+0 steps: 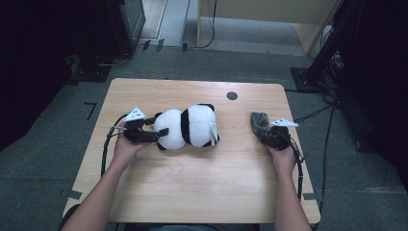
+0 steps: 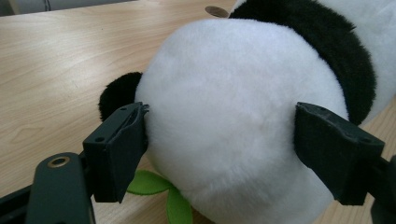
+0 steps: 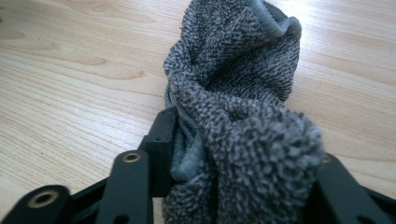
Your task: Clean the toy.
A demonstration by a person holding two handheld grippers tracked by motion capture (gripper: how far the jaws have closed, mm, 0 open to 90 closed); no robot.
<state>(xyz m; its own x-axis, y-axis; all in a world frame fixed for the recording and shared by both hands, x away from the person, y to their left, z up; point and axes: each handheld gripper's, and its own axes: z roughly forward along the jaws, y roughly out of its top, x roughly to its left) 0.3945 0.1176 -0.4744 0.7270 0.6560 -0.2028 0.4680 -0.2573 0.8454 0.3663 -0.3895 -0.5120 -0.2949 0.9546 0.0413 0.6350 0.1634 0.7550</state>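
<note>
The left fingers [image 2: 219, 154] clamp the panda's [image 1: 188, 126] white head between them while the right fingers [image 3: 233, 177] pinch a bunched cloth [image 3: 238, 93] on the counter [image 1: 192, 183], so plush could squirm free or the cloth's loose folds slip out.

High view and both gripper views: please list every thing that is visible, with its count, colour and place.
Table: one, light wood, centre of the high view, with a dark round hole near its far edge.
Panda plush: one, white and black, lying left of the table's centre; its white head sits between the left gripper's jaws.
Green leaf piece: one, green, under the panda's head.
Towel: one, grey terry cloth, bunched at the table's right side.
Floor: grey, around the table.
Left gripper: one, black, jaws on both sides of the panda's head.
Right gripper: one, black, jaws closed on the towel's near end.
</note>
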